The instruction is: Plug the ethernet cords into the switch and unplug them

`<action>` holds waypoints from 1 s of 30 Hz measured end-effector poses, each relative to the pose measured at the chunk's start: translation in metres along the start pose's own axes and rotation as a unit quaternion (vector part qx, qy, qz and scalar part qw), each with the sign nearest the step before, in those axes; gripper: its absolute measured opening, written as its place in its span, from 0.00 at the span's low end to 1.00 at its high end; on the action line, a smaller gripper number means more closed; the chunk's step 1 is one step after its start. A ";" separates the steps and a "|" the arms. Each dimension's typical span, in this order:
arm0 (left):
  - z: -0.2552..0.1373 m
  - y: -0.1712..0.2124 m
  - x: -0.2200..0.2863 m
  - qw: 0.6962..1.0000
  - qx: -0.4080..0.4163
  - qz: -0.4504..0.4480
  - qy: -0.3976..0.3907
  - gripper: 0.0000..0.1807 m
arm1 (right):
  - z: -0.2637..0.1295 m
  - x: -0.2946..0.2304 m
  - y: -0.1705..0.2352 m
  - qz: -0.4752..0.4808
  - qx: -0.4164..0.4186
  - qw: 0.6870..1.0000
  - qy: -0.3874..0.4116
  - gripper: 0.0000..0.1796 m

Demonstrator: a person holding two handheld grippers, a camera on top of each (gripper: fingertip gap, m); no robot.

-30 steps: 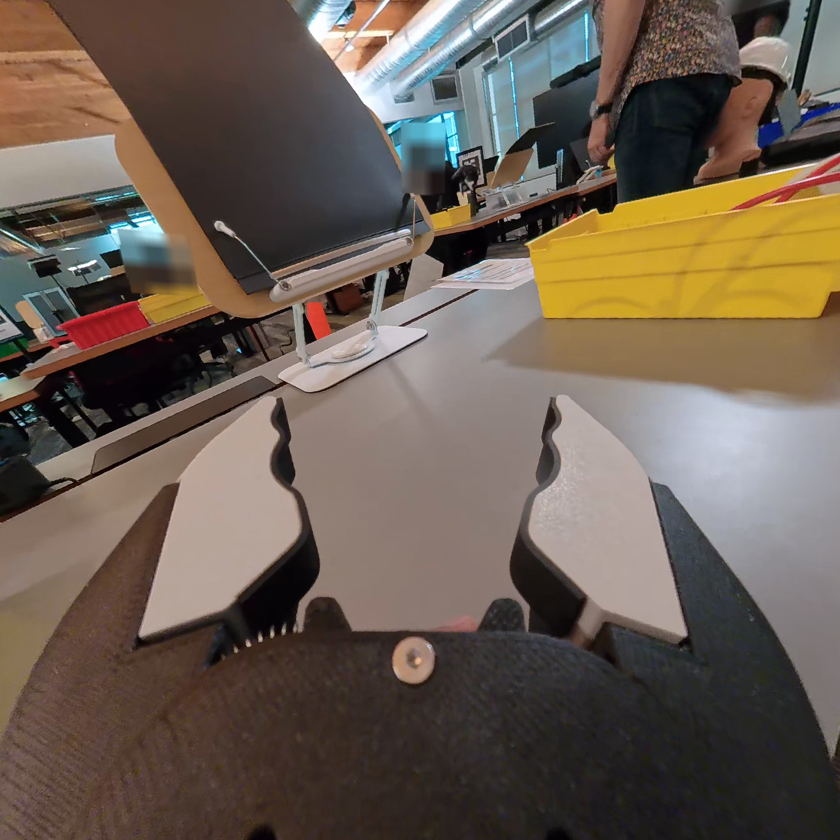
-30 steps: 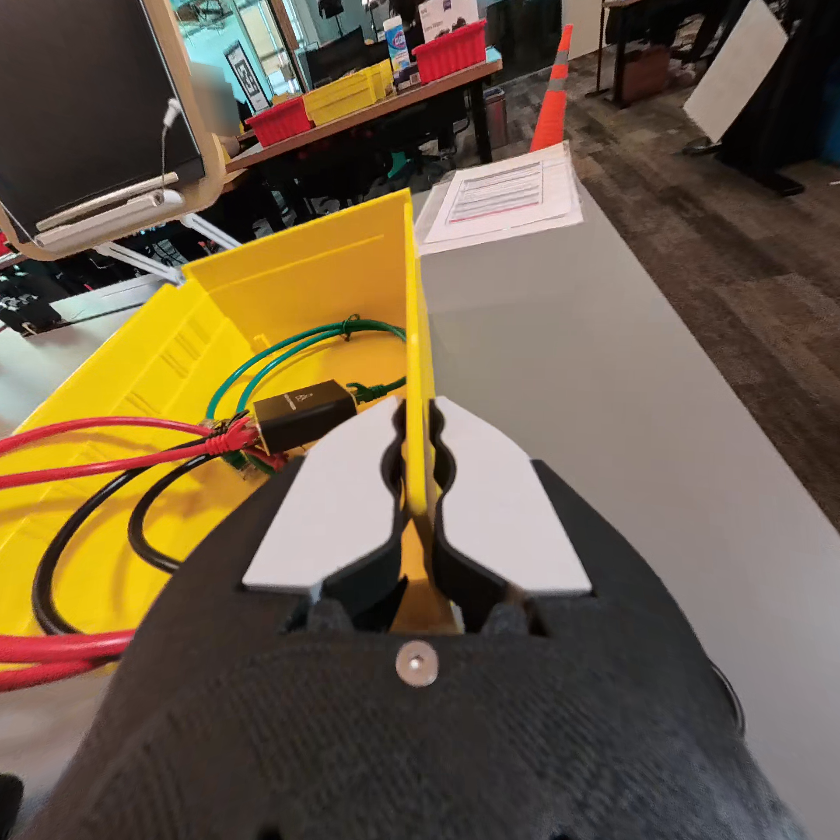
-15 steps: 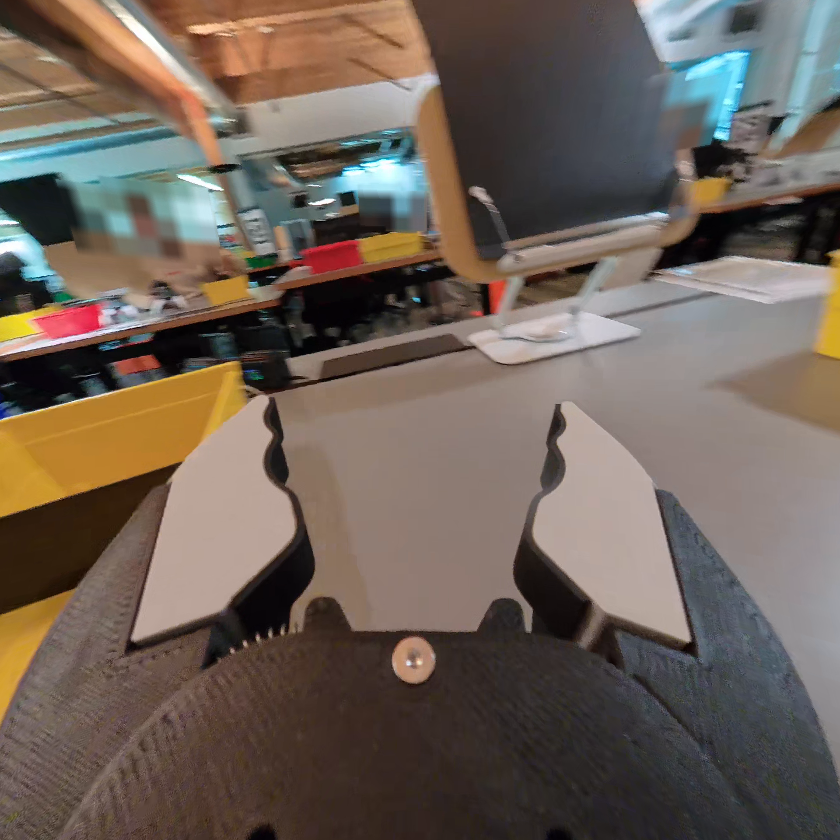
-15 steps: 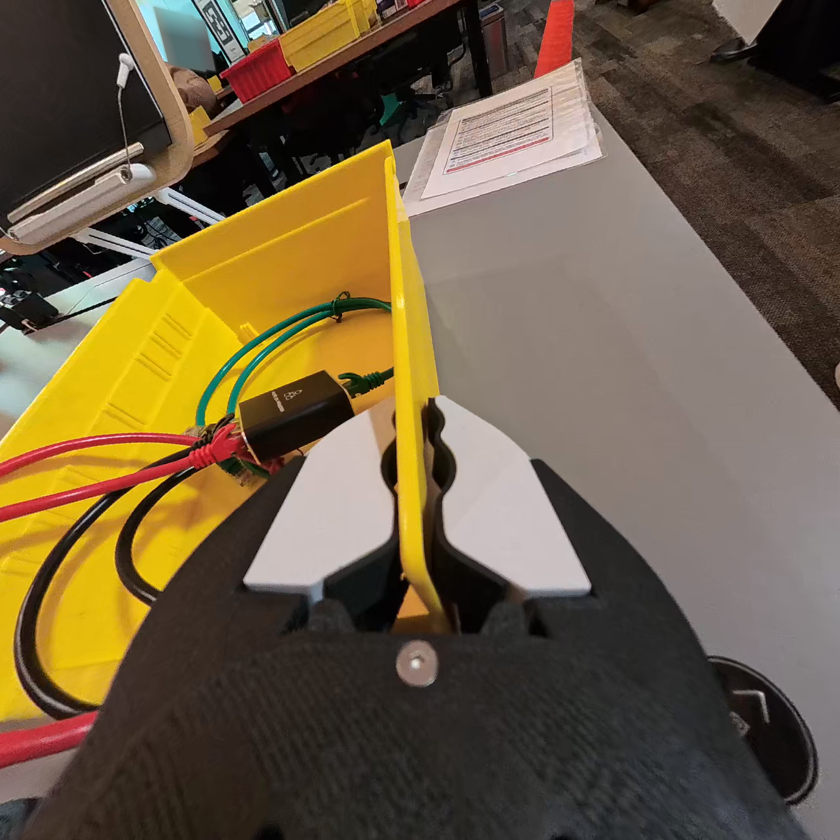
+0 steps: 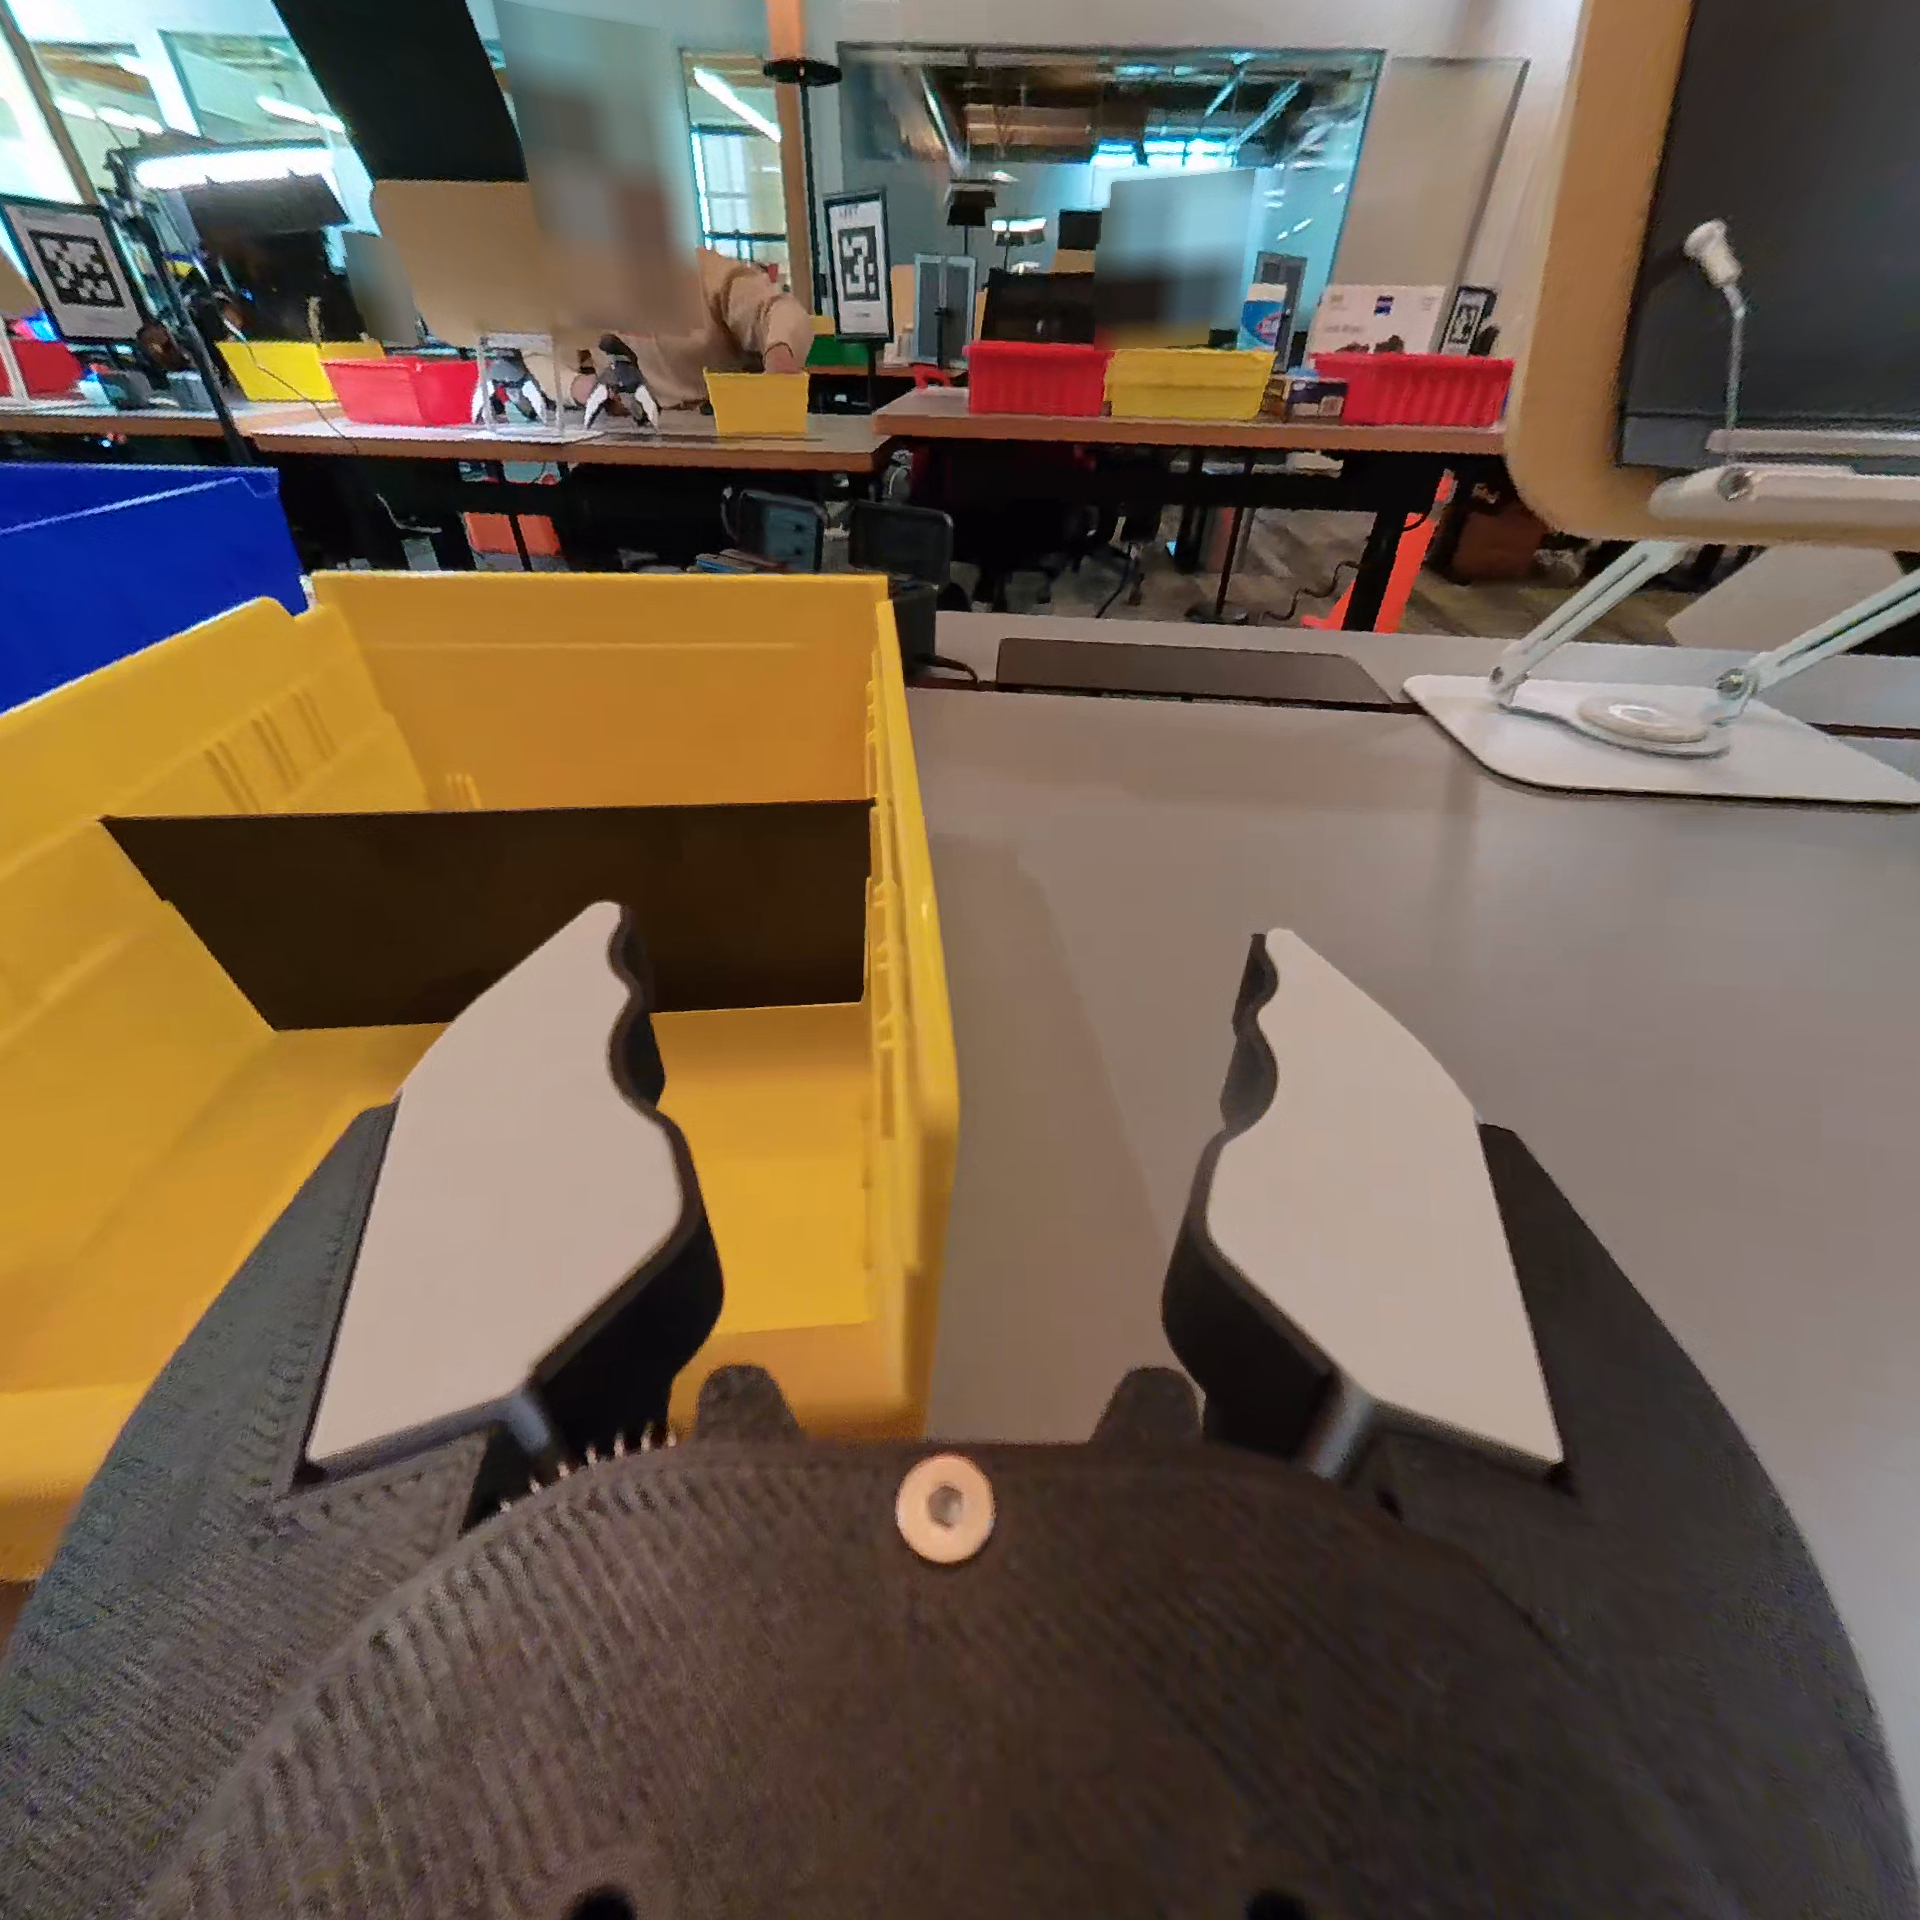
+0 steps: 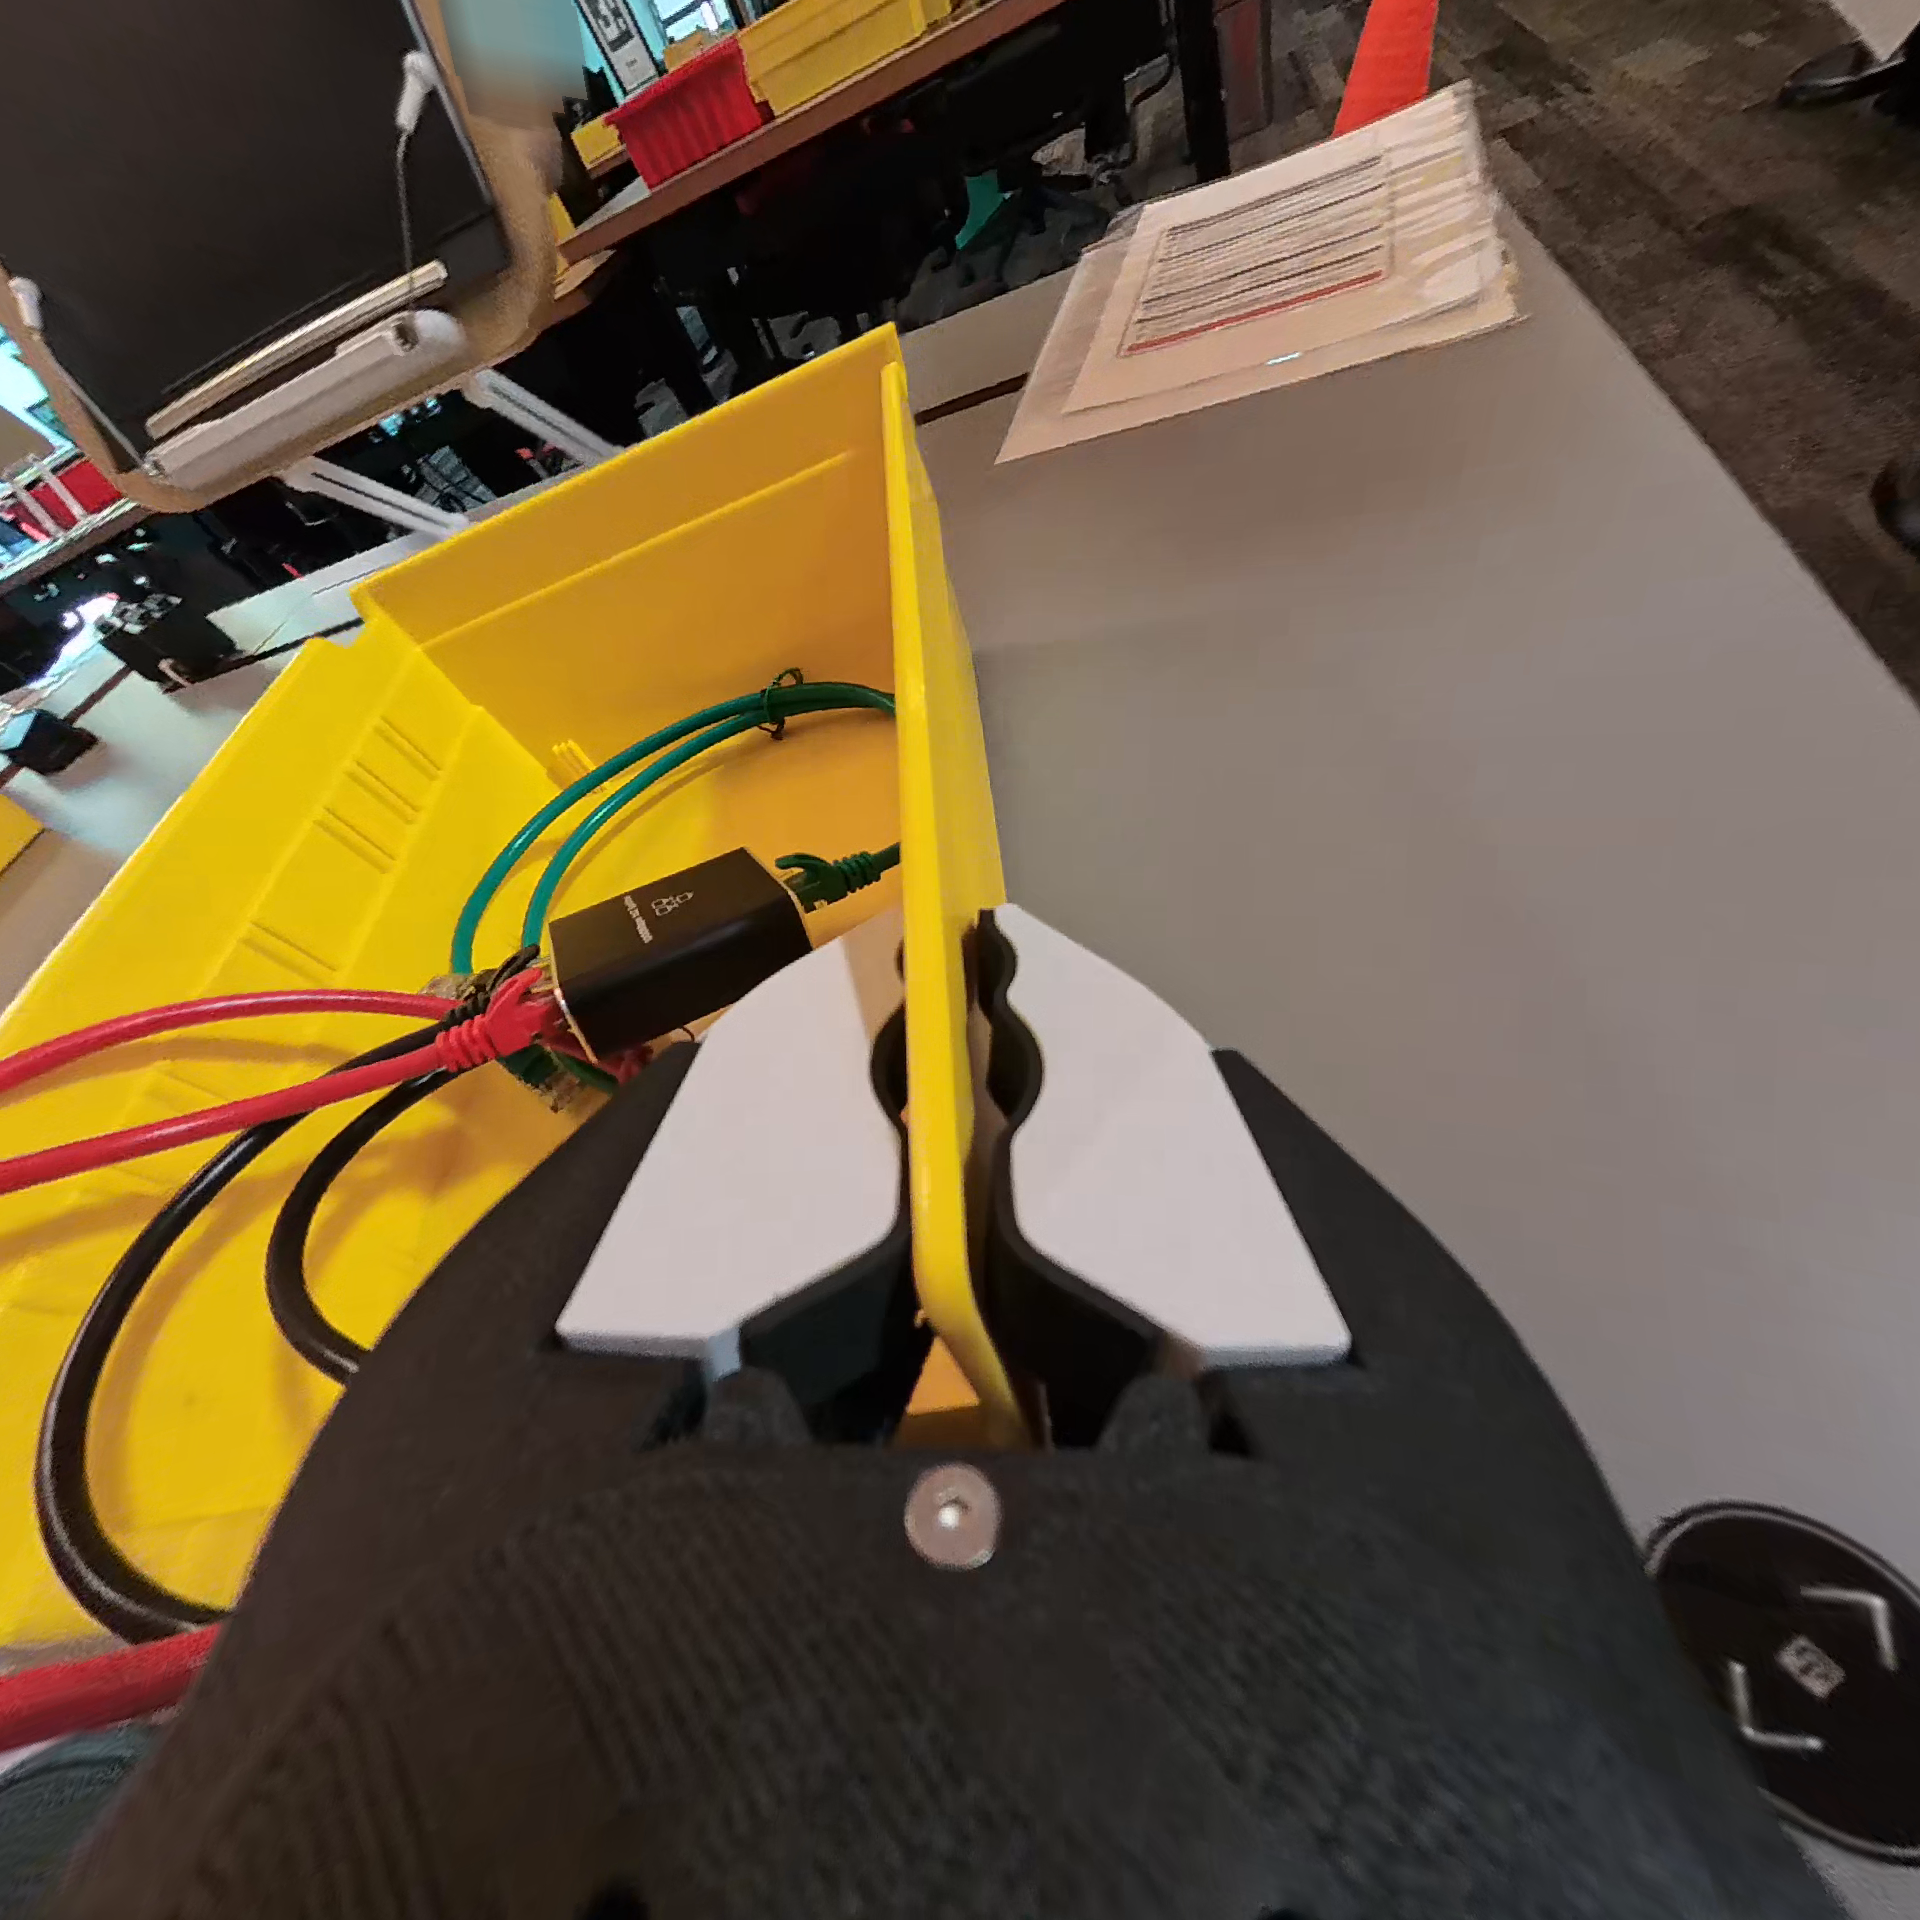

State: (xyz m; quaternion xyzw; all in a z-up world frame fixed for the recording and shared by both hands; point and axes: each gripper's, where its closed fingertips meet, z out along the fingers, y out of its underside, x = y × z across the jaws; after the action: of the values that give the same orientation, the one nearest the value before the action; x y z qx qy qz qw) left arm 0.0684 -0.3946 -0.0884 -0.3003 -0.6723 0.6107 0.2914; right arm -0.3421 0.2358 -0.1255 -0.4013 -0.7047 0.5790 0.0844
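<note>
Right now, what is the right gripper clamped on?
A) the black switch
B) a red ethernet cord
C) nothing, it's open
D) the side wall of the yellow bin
D: the right gripper is shut on the side wall of the yellow bin; the black switch lies inside, untouched.

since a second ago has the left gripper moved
Yes. The left gripper swung left: the tablet stand slid from centre-left to far right, and a yellow bin came into view.
</note>
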 end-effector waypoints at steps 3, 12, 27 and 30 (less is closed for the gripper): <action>0.010 0.005 -0.009 1.000 -0.022 -0.020 0.000 0.57 | -0.004 -0.013 0.006 -0.007 -0.008 1.000 -0.019 0.05; 0.030 0.024 0.007 0.990 -0.104 -0.029 0.088 0.23 | -0.005 -0.052 0.022 -0.020 -0.021 0.997 -0.070 0.05; -0.020 -0.065 -0.025 0.995 -0.037 0.032 0.085 0.05 | 0.089 -0.156 0.020 -0.021 -0.046 0.988 -0.143 0.05; -0.038 -0.100 -0.025 0.995 0.009 -0.007 0.102 0.05 | 0.122 -0.208 0.027 -0.024 -0.058 0.984 -0.168 0.05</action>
State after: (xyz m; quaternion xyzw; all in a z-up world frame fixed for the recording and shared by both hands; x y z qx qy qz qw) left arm 0.1084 -0.3962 0.0141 -0.3539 -0.6356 0.5809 0.3651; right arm -0.2623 0.0068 -0.1158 -0.2858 -0.7508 0.5938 -0.0452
